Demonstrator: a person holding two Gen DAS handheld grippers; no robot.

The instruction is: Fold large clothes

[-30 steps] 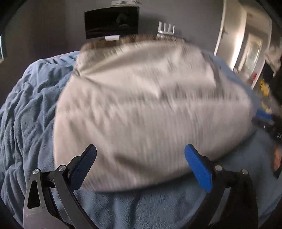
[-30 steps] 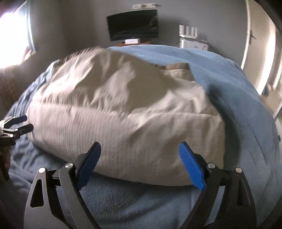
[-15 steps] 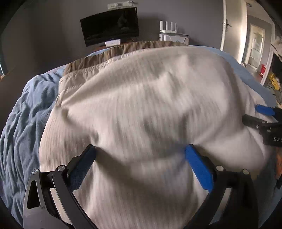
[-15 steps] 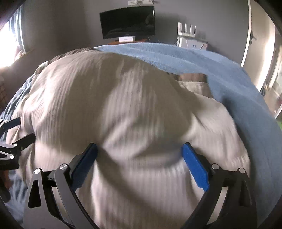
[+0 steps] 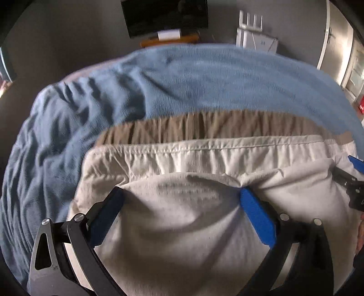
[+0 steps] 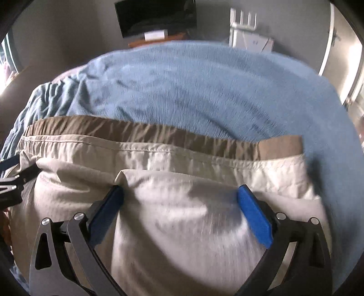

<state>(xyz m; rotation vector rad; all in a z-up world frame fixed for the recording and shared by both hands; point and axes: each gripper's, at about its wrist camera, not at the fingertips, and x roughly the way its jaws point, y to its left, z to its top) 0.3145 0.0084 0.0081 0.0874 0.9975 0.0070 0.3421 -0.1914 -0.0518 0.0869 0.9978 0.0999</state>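
Observation:
A large beige garment with a darker brown gathered waistband lies on a blue blanket. It also shows in the right wrist view, waistband at its far edge. My left gripper is open, its blue fingers spread wide over a fold of the cloth. My right gripper is open the same way over the cloth. The right gripper's tip shows at the right edge of the left wrist view. The left gripper shows at the left edge of the right wrist view.
The blue blanket covers the bed beyond the garment. A dark screen and a white router stand against the grey back wall. A doorway is at the right.
Both grippers have moved forward and down over the garment. The cloth now lies folded with its waistband in view at the far edge, and more blue blanket shows beyond.

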